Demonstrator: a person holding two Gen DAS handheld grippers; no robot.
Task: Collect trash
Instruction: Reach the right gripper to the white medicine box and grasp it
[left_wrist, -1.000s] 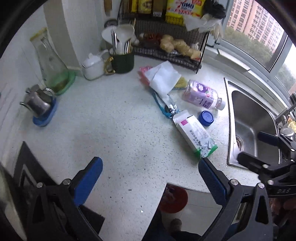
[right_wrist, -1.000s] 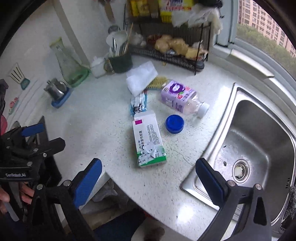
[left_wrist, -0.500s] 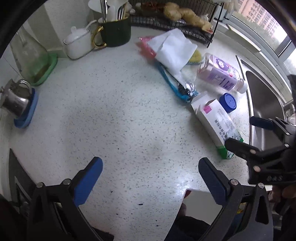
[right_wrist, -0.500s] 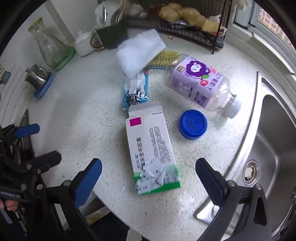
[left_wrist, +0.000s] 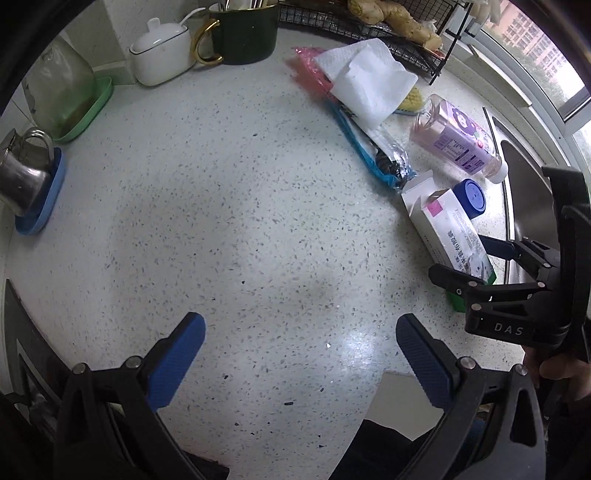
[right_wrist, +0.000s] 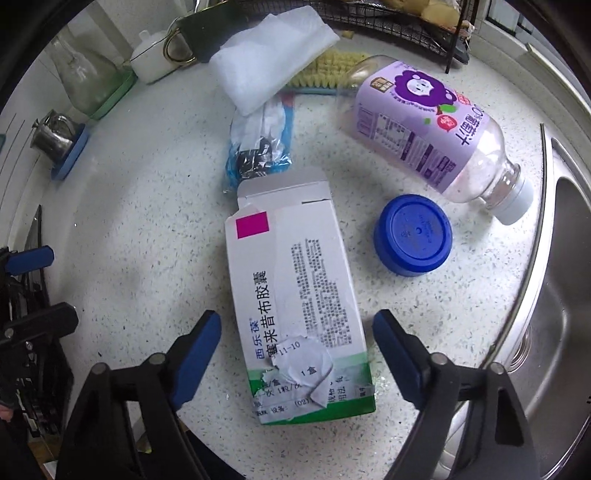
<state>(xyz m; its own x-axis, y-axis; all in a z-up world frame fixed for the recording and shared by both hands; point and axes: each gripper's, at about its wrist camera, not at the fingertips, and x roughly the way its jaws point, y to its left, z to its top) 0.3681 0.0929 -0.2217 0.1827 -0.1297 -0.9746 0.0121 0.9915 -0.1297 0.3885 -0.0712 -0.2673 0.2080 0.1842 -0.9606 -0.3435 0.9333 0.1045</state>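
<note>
Speckled white stone tabletop (right_wrist: 140, 229), glossy. Flat white-and-green cardboard carton (right_wrist: 295, 314), rectangular, top flap open, label torn, lying between fingers of right gripper (right_wrist: 295, 336); fingers just closing in, pads not pressing yet. Beside carton: round blue plastic cap (right_wrist: 413, 234), clear purple-labelled bottle (right_wrist: 428, 133) on its side, crinkled foil wrapper (right_wrist: 258, 147), folded white tissue (right_wrist: 269, 55). Left gripper (left_wrist: 301, 341) fingers apart over bare stone.

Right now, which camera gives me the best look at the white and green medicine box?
The right wrist view: the medicine box lies flat at centre frame, between the open right hand-held gripper fingers, print readable. The left wrist view shows it small at the right edge, its green end partly hidden behind that gripper.
</note>
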